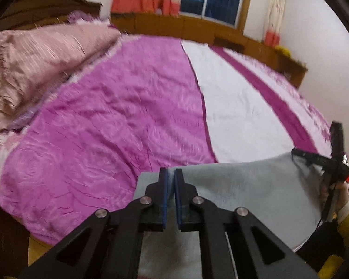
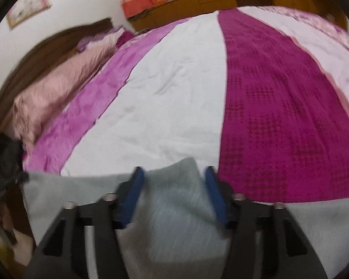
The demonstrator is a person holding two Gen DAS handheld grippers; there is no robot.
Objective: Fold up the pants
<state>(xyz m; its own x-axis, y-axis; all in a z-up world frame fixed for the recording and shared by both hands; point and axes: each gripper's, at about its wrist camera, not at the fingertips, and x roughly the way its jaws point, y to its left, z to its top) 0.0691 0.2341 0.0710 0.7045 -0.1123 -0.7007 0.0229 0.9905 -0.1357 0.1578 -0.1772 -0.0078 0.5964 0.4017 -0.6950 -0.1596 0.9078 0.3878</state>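
- The pants [image 2: 174,209] run under the right hand-held gripper [image 2: 174,181] and off the bottom edge.
- Motion blur smears the cloth between its fingers.

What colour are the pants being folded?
Light grey pants, plain with no pattern, seen best from the left wrist.

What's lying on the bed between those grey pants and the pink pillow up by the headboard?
Only bare bedspread, purple, then nothing else before the pink pillow; the left wrist view shows it beyond the grey pants.
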